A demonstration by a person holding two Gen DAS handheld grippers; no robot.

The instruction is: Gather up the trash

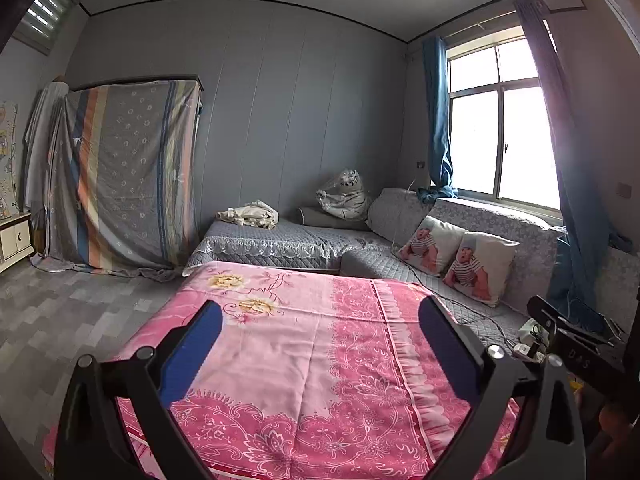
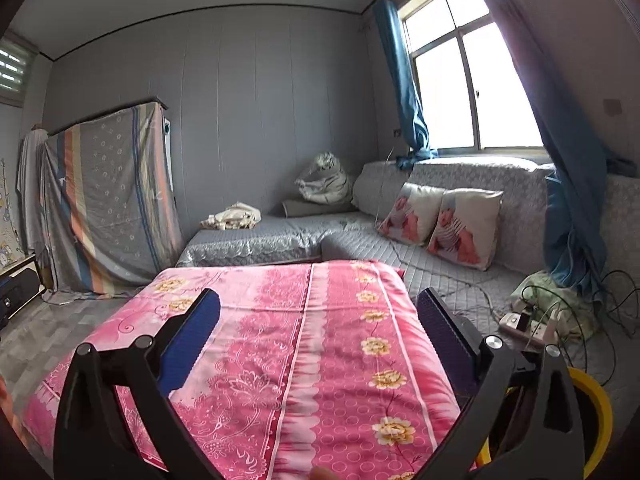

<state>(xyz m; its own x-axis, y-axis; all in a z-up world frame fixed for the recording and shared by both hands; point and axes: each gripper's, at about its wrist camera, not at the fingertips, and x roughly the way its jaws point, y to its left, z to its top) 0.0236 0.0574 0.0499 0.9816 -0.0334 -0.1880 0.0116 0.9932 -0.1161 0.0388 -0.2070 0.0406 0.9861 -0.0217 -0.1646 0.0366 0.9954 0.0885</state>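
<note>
My left gripper point(image 1: 320, 320) is open and empty, held above a table covered with a pink floral cloth point(image 1: 304, 344). My right gripper point(image 2: 318, 312) is open and empty above the same pink cloth point(image 2: 320, 340). The right gripper's black body shows at the right edge of the left wrist view point(image 1: 576, 344). A yellow-rimmed container point(image 2: 596, 396) sits low at the right of the right wrist view, partly hidden by the gripper. No trash item shows on the cloth.
A grey quilted L-shaped sofa point(image 1: 304, 240) holds two cushions point(image 1: 460, 260), crumpled cloth point(image 1: 250, 214), a plastic-wrapped plush tiger point(image 1: 344, 196). A power strip with cables point(image 2: 528, 324) lies on the sofa at the right. A sheet-draped cabinet point(image 1: 124, 176) stands at the left. Grey tiled floor point(image 1: 72, 312).
</note>
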